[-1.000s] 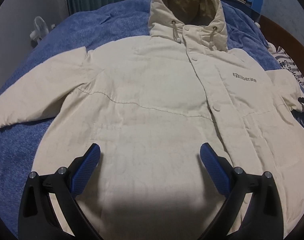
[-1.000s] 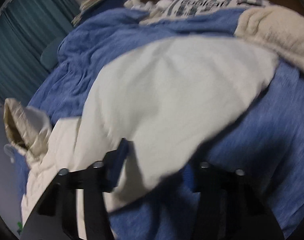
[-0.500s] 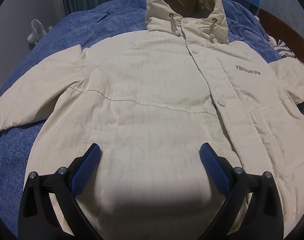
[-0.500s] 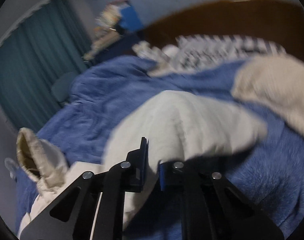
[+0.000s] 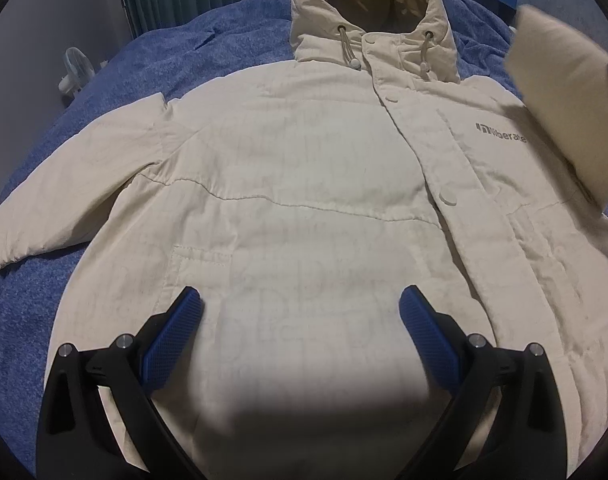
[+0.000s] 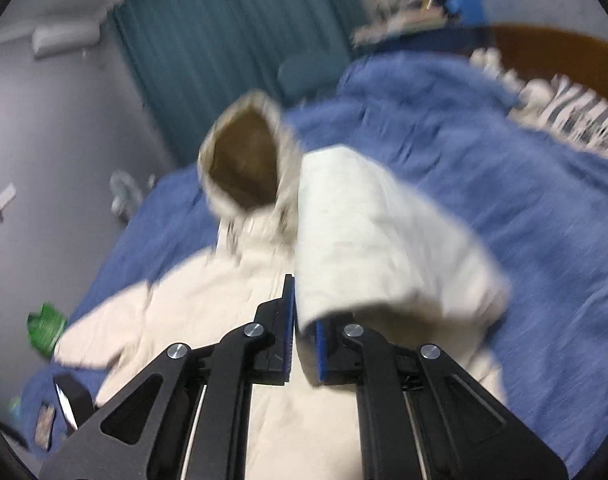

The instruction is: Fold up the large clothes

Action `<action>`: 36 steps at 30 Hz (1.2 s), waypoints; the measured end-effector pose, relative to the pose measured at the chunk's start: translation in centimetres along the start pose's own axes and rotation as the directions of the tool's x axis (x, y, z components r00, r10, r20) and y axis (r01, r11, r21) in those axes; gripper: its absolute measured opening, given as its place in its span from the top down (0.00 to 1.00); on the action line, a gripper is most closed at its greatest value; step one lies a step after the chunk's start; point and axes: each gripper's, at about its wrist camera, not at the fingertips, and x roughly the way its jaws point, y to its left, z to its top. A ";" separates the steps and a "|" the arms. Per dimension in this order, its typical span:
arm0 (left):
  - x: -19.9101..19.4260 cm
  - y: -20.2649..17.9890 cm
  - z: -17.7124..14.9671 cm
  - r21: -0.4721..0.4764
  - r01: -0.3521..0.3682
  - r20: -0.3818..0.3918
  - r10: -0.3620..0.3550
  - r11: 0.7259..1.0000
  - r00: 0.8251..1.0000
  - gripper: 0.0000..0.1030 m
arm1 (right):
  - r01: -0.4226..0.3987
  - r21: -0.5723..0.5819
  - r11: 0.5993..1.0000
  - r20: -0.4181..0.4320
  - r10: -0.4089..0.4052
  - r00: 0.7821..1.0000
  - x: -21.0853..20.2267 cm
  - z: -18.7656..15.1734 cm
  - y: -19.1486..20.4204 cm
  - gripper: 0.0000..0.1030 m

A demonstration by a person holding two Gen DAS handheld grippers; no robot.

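A cream hooded jacket [image 5: 304,184] lies front up on a blue bedspread [image 5: 36,280], hood [image 5: 368,12] at the far end. My left gripper [image 5: 300,316] is open and empty, hovering over the jacket's lower front. My right gripper [image 6: 302,320] is shut on the jacket's right sleeve [image 6: 368,232] and holds it lifted above the jacket's chest. That sleeve also shows raised at the right edge of the left wrist view [image 5: 564,120]. The other sleeve [image 5: 64,176] lies spread flat to the left.
A striped cloth [image 6: 576,116] lies by the brown headboard [image 6: 564,52]. Teal curtains [image 6: 232,40] hang behind the bed. A small white fan [image 5: 74,72] stands beside the bed. A green item [image 6: 44,328] and small objects lie at the bed's left edge.
My right gripper closed on the right sleeve, lifted it off the bedspread and swung it in toward the jacket's chest. My left gripper stayed open, drifting slightly closer over the jacket.
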 end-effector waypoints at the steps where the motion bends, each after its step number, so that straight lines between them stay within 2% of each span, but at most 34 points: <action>1: 0.2 0.0 0.0 0.000 0.002 -0.006 -0.002 1.000 1.000 0.07 | -0.006 0.005 1.000 -0.047 0.006 0.999 1.1 -0.9 0.3 0.92; 4: 1.2 0.2 0.1 -0.008 0.006 -0.043 -0.006 1.000 0.999 0.07 | -0.028 0.038 0.999 -0.146 0.033 0.989 3.2 -2.7 0.8 0.84; 6: 1.8 0.1 0.3 -0.005 -0.001 -0.074 0.000 1.000 0.997 0.06 | -0.037 0.043 0.998 -0.188 0.045 0.981 3.8 -3.6 1.3 0.56; 7: 1.9 -0.1 0.4 0.002 -0.008 -0.082 0.008 1.000 0.997 0.06 | -0.027 0.060 0.998 -0.193 0.038 0.981 3.6 -3.9 1.1 0.51; 8: 1.9 -0.3 0.5 0.008 -0.014 -0.087 0.014 1.000 0.996 0.06 | -0.019 0.079 0.997 -0.193 0.034 0.981 3.2 -4.4 1.3 0.41; 9: 1.8 -0.5 0.7 0.011 -0.024 -0.090 0.025 1.000 0.996 0.06 | -0.019 0.101 0.995 -0.188 0.037 0.982 2.6 -4.8 1.5 0.38; 10: 1.4 -0.6 0.9 0.006 -0.039 -0.082 0.039 0.999 0.996 0.06 | -0.023 0.138 0.990 -0.177 0.047 0.983 1.7 -5.0 1.1 0.36; 11: 0.3 -1.2 1.1 0.009 -0.039 -0.042 0.040 0.999 0.998 0.06 | -0.018 0.171 0.985 -0.166 0.047 0.985 0.7 -5.1 0.4 0.35; 13: -2.1 -2.6 1.4 0.047 0.043 0.035 -0.045 0.998 0.998 0.06 | 0.000 0.248 0.969 -0.132 0.033 0.991 -1.6 -5.6 -0.8 0.34; 14: -3.1 -3.4 1.5 0.071 0.072 0.062 -0.077 0.995 0.995 0.06 | 0.003 0.274 0.962 -0.120 0.031 0.992 -1.9 -5.5 -1.6 0.29; 17: -6.1 -7.6 2.4 0.178 0.134 0.138 -0.159 0.975 0.978 0.06 | 0.023 0.320 0.947 -0.064 -0.003 0.998 -4.4 -3.7 -4.6 0.22; 18: -6.7 -9.5 2.9 0.220 0.144 0.152 -0.180 0.965 0.972 0.06 | 0.062 0.308 0.949 -0.043 -0.051 0.998 -5.4 -3.0 -5.6 0.20; 21: -6.9 -14.9 5.1 0.311 0.185 0.152 -0.241 0.932 0.959 0.06 | 0.117 0.347 0.930 -0.001 -0.125 0.992 -7.2 -2.0 -8.5 0.18; 24: -6.0 -19.5 7.0 0.372 0.200 0.150 -0.271 0.906 0.951 0.08 | 0.100 0.410 0.907 0.025 -0.121 0.992 -8.2 -2.0 -10.8 0.18; 27: -3.8 -23.6 8.6 0.427 0.182 0.114 -0.253 0.886 0.961 0.18 | 0.083 0.448 0.890 0.026 -0.106 0.994 -7.8 -1.6 -12.3 0.18; 32: 0.4 -28.1 9.1 0.497 0.140 0.047 -0.187 0.857 0.981 0.23 | 0.051 0.506 0.861 0.039 -0.083 0.996 -8.3 -1.7 -14.0 0.18; 34: 1.3 -29.2 8.8 0.540 0.065 0.078 -0.126 0.839 0.989 0.36 | 0.044 0.520 0.853 0.044 -0.078 0.996 -8.2 -1.7 -14.4 0.18; 35: 1.5 -29.2 8.9 0.555 0.031 0.096 -0.101 0.831 0.990 0.63 | 0.043 0.524 0.851 0.046 -0.078 0.996 -8.2 -1.6 -14.5 0.18; 36: 1.5 -28.8 9.1 0.552 0.051 0.083 -0.116 0.832 0.990 0.80 | 0.043 0.525 0.850 0.047 -0.080 0.996 -8.2 -1.6 -14.5 0.18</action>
